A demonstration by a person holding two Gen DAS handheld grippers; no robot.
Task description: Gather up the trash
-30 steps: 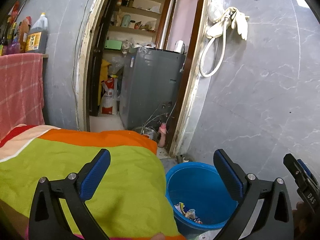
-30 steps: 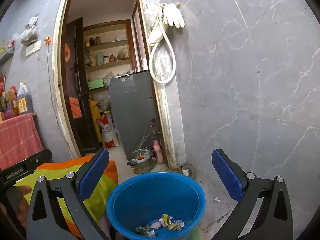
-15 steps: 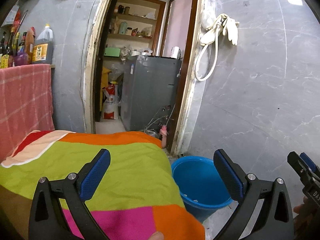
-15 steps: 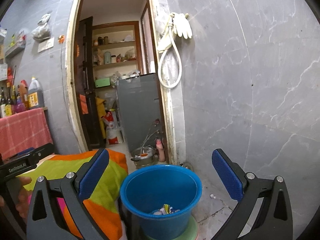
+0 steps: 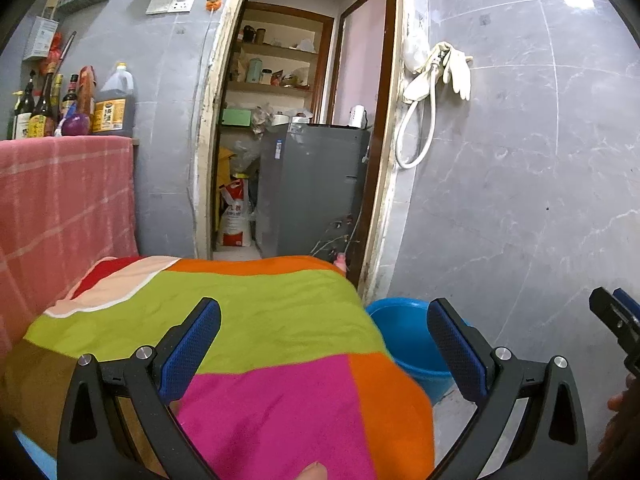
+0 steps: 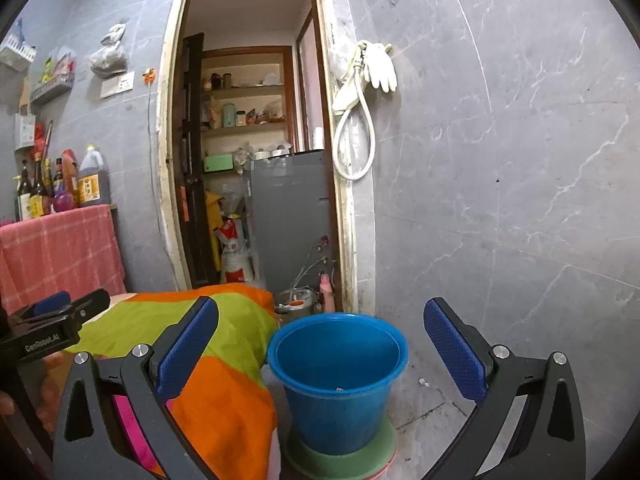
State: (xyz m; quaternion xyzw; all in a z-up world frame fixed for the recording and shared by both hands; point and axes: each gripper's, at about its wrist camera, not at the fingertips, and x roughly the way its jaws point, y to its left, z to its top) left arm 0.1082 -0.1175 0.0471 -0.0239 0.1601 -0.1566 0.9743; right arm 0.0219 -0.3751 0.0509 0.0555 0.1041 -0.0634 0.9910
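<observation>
A blue plastic bucket [image 6: 337,376] stands on a green base on the floor, just right of a table draped in a multicoloured cloth [image 5: 256,344]. From this height only a speck shows inside the bucket. My right gripper [image 6: 320,346] is open and empty, level with the bucket's rim and a little back from it. My left gripper [image 5: 324,346] is open and empty above the cloth, with the bucket [image 5: 412,340] partly hidden behind the cloth's edge. No loose trash shows on the cloth.
A doorway [image 6: 256,160] ahead leads to a storeroom with a grey fridge [image 6: 292,220] and shelves. A metal pot [image 6: 296,306] sits on the floor behind the bucket. Bottles [image 5: 60,108] stand above a pink cloth [image 5: 60,208] at left. A grey tiled wall is on the right.
Both grippers have pulled back and risen away from the bucket. The trash inside it has dropped out of sight, and more of the cloth shows under the left gripper.
</observation>
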